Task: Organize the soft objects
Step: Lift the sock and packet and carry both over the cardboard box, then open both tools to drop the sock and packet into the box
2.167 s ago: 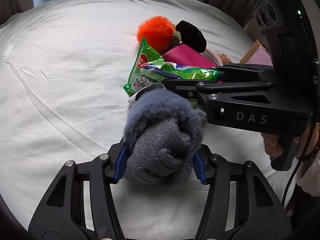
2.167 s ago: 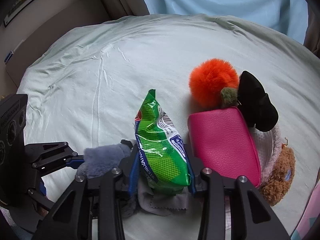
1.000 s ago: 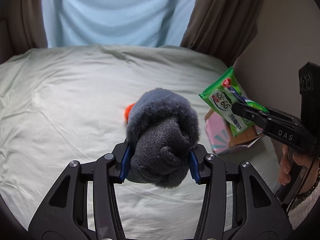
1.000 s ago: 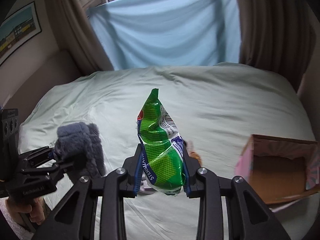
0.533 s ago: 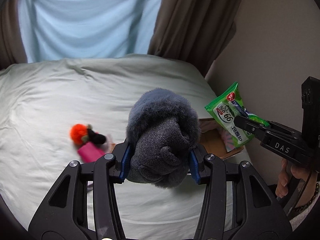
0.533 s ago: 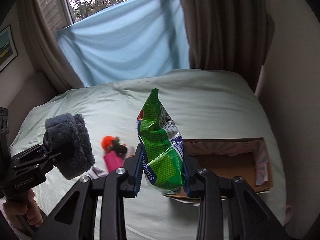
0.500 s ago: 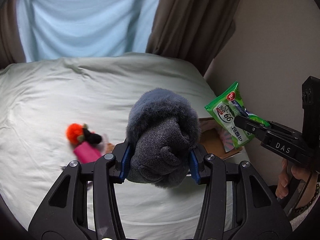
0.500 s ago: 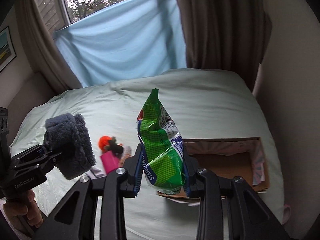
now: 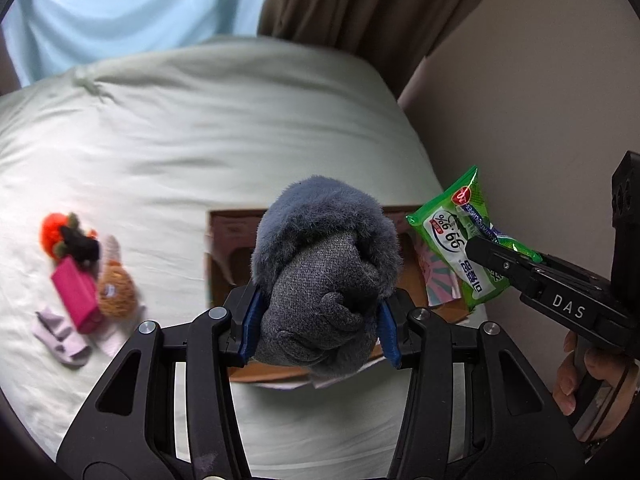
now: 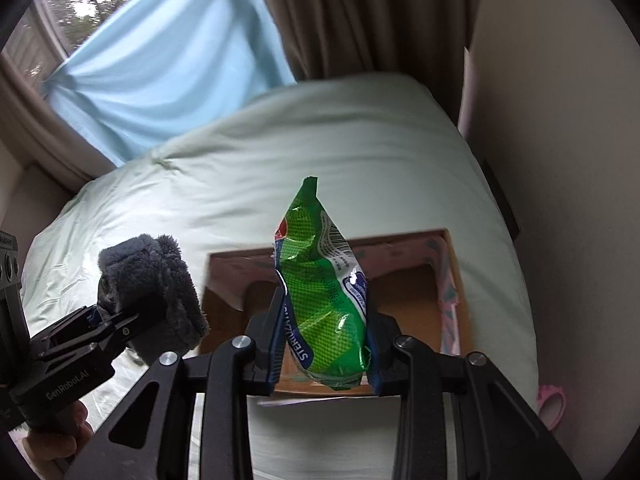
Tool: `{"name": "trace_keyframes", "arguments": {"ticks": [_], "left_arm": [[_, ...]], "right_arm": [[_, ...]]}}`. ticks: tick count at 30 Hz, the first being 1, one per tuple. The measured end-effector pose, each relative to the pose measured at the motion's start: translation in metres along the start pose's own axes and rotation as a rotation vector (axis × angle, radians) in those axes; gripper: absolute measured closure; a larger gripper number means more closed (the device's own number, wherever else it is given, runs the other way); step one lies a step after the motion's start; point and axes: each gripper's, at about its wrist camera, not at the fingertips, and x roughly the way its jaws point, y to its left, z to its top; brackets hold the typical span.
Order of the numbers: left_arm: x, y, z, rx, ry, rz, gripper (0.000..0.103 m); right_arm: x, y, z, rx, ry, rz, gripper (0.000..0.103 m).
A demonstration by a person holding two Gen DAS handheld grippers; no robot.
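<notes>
A grey fuzzy sock bundle (image 9: 324, 276) is clamped in the left gripper (image 9: 320, 330) above the open cardboard box (image 10: 412, 304); a green wipes pack (image 10: 324, 300) is pinched in the right gripper (image 10: 324, 356) beside it. Released early, either could probably catch the box rim and tumble onto the bed sheet (image 9: 240, 128).

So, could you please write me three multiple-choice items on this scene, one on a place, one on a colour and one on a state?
1. Where does the cardboard box sit?
A. on the bed
B. on a shelf
C. on a chair

2. What colour is the wipes packet?
A. red
B. green
C. white

3. How is the left gripper?
A. open, holding nothing
B. shut on the pink pouch
C. shut on the grey fuzzy sock

Answers:
1 A, the bed sheet surrounds the box.
2 B, the packet in the right gripper is green.
3 C, its jaws squeeze the sock.
</notes>
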Motion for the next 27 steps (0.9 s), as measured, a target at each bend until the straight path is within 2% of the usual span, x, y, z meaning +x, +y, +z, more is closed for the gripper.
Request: {"name": "trace_keyframes", "arguments": {"ticks": [4, 9, 13, 17, 19, 20, 21, 22, 23, 27], "left_arm": [[0.046, -0.014, 0.002, 0.026, 0.073, 0.016, 0.059], [0.101, -0.012, -0.002, 0.037, 0.177, 0.058, 0.059], [0.130, -0.012, -0.006, 0.037, 0.252, 0.080, 0.059], [0.150, -0.018, -0.009, 0.087, 0.304, 0.116, 0.059], [0.153, -0.024, -0.009, 0.118, 0.325, 0.103, 0.053], [0.152, -0.027, -0.009, 0.143, 0.317, 0.108, 0.038], [0.149, -0.032, -0.008, 0.180, 0.308, 0.131, 0.016], [0.146, -0.040, -0.008, 0.212, 0.303, 0.159, 0.006], [0.143, -0.044, -0.009, 0.244, 0.296, 0.183, 0.000], [0.134, -0.050, -0.012, 0.281, 0.302, 0.184, 0.000]], "right_arm": [[0.030, -0.022, 0.000, 0.030, 0.059, 0.001, 0.073], [0.068, -0.039, -0.004, 0.085, 0.145, 0.022, 0.073], [0.101, -0.050, -0.003, 0.105, 0.214, 0.035, 0.073], [0.119, -0.053, -0.001, 0.126, 0.268, 0.058, 0.073], [0.126, -0.055, 0.000, 0.129, 0.289, 0.061, 0.073], [0.130, -0.056, 0.002, 0.131, 0.303, 0.049, 0.069], [0.132, -0.056, 0.002, 0.131, 0.306, 0.041, 0.063], [0.134, -0.057, 0.004, 0.131, 0.312, 0.029, 0.038], [0.134, -0.058, 0.005, 0.128, 0.316, 0.030, 0.003], [0.129, -0.056, 0.006, 0.077, 0.297, 0.006, 0.000]]}}
